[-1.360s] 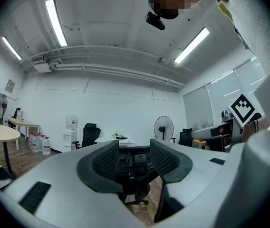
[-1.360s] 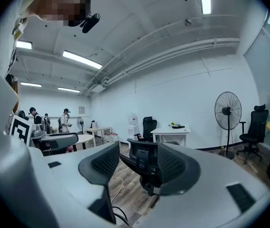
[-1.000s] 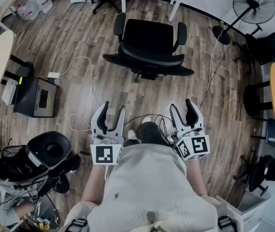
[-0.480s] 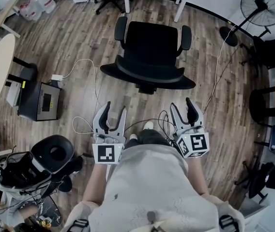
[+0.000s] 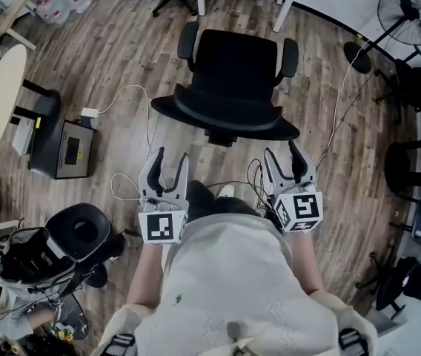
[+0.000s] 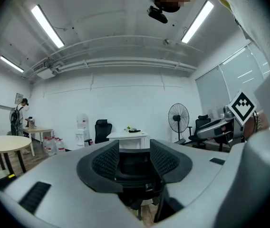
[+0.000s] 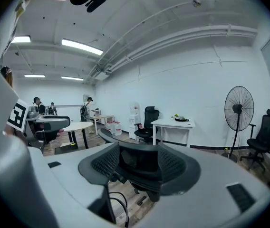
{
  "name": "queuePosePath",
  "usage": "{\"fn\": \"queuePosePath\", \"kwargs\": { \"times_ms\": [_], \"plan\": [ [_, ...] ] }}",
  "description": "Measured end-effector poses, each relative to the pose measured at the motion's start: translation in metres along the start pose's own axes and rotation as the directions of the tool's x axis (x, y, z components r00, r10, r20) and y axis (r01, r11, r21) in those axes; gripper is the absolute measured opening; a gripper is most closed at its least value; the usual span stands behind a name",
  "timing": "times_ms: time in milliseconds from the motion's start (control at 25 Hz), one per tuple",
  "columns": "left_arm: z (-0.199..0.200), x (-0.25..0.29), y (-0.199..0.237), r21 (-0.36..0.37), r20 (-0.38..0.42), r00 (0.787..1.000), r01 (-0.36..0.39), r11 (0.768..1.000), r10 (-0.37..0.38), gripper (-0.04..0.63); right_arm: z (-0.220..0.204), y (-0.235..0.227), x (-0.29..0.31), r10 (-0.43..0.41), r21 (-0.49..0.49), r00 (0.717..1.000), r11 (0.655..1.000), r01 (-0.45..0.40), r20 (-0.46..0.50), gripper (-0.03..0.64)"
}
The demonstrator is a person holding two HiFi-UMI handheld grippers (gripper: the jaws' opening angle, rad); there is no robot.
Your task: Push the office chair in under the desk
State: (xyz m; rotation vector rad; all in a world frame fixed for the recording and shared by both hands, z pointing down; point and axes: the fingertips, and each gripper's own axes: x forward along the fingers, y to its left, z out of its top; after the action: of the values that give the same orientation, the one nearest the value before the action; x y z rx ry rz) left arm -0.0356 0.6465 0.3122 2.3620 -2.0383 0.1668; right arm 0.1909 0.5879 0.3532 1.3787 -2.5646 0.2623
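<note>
We hold the left gripper [image 5: 171,156] and right gripper [image 5: 281,149] wide open and empty, seemingly just short of the backrest of the office chair [image 5: 233,80], which stands on the wooden floor [image 5: 114,65] before the white desk [image 5: 283,4] near the floor's far edge.

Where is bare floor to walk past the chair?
Left of the chair, toward the black box, the floor is bare except a white cable. Right of it, a thin cord crosses. Gear crowds the near left.
</note>
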Motion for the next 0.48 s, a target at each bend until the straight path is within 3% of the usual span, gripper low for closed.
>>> {"fn": "queuePosePath", "kwargs": {
  "times_ms": [480],
  "plan": [
    [-0.046, 0.045, 0.032, 0.030, -0.060, 0.997, 0.049, 0.998, -0.047, 0.204, -0.032, -0.012, 0.035, -0.073, -0.038, 0.994, 0.997, 0.070, -0.082, 0.245]
  ]
}}
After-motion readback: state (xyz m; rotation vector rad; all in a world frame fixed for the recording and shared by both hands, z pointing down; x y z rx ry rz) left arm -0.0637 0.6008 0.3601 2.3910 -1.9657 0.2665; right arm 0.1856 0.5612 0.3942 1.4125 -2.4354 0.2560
